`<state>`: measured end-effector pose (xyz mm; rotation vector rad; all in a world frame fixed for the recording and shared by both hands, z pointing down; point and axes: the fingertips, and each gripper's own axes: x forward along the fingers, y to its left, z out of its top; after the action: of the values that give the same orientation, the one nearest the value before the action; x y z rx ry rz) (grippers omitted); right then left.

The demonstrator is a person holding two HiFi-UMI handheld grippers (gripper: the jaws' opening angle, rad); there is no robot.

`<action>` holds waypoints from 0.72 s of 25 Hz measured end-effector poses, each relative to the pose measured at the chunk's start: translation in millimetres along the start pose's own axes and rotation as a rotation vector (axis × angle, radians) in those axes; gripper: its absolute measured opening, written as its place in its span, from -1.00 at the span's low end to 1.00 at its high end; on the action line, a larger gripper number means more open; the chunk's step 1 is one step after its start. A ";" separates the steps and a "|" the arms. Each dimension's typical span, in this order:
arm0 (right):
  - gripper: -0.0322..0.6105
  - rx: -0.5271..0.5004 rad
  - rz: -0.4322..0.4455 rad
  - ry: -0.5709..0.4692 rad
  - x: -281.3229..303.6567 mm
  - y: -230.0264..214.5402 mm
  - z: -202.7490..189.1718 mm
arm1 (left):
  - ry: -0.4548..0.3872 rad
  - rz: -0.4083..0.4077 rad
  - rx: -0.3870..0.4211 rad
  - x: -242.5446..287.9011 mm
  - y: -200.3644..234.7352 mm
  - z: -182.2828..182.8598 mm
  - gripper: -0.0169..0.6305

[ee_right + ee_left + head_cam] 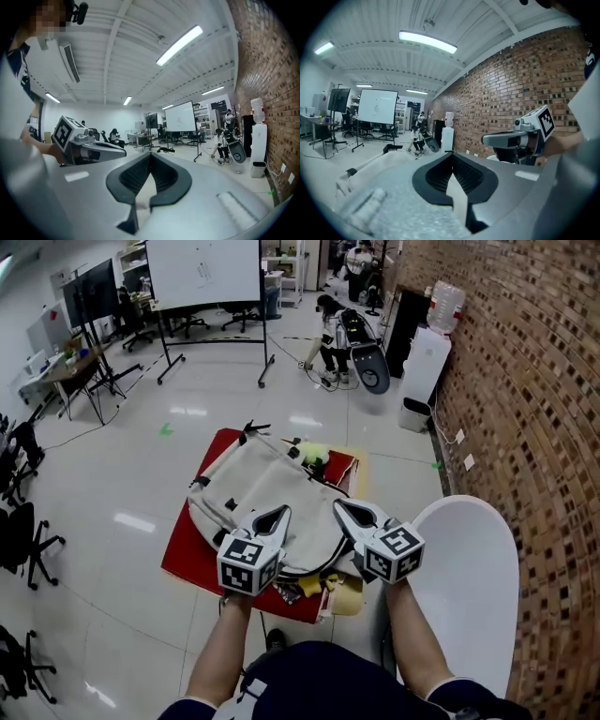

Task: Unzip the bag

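Observation:
A beige backpack (258, 488) with black straps lies flat on a red table (187, 554) in the head view. Both grippers hang in the air above its near end and point away from me, roughly level. My left gripper (284, 511) is shut, its black fingertips meeting with nothing between them. The right gripper (337, 503) is shut too and empty. The left gripper view shows closed jaws (452, 153), the right gripper (520, 137) beside them, and a pale edge of the backpack (370, 166) low on the left. The right gripper view has its jaws (150, 153) closed, with the left gripper (86, 142) alongside.
A yellow-green object (315, 454) lies at the table's far end, and yellowish items (339, 592) lie at its near right corner. A white round table (469, 577) stands at my right by the brick wall (534, 381). Farther off are a whiteboard (202, 273), a crouching person (333, 334), and office chairs (23, 540).

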<state>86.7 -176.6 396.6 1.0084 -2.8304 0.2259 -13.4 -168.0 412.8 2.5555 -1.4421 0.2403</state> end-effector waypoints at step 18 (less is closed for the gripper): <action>-0.89 -0.005 0.013 -0.068 -2.9 19.9 27.4 | -0.078 -0.140 -0.016 15.6 -41.6 40.7 -0.94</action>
<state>74.4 -164.6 367.4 1.0160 -2.8971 0.1894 32.1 -170.0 373.3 2.6657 -1.2768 0.1077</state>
